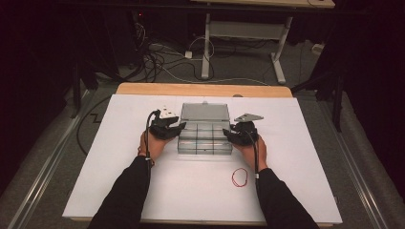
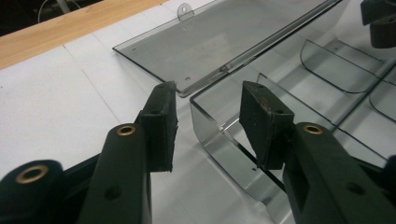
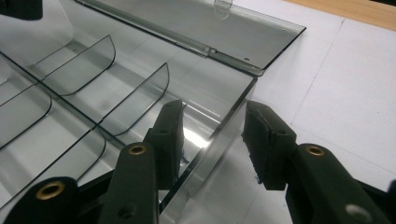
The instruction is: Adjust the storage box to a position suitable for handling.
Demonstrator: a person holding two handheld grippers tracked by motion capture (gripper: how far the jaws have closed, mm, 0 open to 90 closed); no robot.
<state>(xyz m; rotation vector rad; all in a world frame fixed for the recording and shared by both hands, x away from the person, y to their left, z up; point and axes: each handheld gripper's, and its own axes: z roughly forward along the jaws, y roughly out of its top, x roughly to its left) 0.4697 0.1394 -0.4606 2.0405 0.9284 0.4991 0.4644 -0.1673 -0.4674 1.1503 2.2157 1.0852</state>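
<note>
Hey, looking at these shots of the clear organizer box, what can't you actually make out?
- Organizer box front compartments: cut off by the frame edges in both gripper views.
- Red rubber band: too small in the high view to tell one loop from two.
- Left gripper and right gripper: each straddles an end wall; whether the pads press it is unclear.

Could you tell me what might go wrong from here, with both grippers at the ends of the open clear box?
1. Each gripper, left and right, straddles an end wall of the clear compartment box with open jaws; the smooth plastic may slip if they close unevenly.
2. The lid lies flat behind the box; lifting could swing it on its hinge.
3. The red rubber band by the right forearm could get brushed away.
</note>
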